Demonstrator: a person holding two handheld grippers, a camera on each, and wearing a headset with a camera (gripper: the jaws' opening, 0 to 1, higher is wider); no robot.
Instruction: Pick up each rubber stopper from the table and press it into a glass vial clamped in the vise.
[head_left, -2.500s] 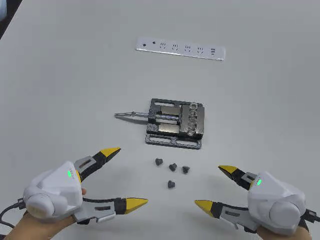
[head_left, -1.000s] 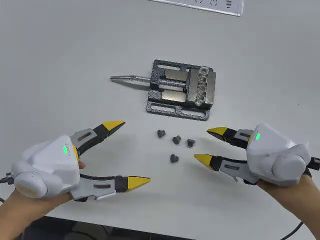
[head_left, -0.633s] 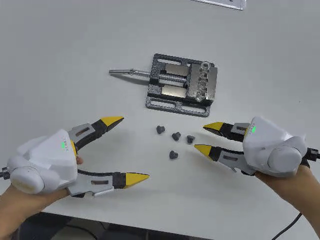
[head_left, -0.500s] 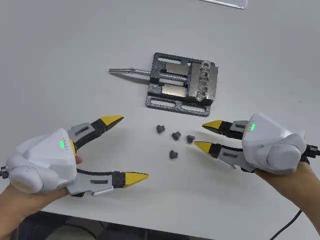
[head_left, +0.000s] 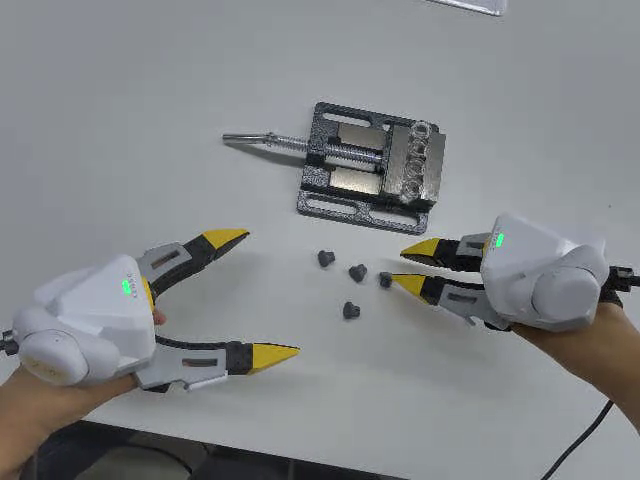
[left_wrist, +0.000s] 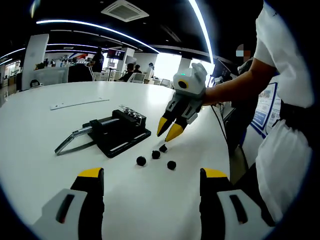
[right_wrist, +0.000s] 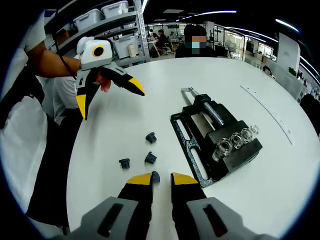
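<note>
Right gripper (head_left: 402, 264) narrowly open, tips at rubber stopper (right_wrist: 156, 176); left gripper (head_left: 271, 292) wide, empty.

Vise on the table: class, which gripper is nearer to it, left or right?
Right. The right gripper sits close in front of the vise; the left gripper hangs farther back and to its left.

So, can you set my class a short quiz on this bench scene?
1. How many stoppers lie on the table?
2. True or false: the left gripper is shut.
3. Which gripper has its tips beside a stopper? A) left gripper B) right gripper

Key: 1. four. 2. false, its jaws stand wide apart. 3. B.
</note>
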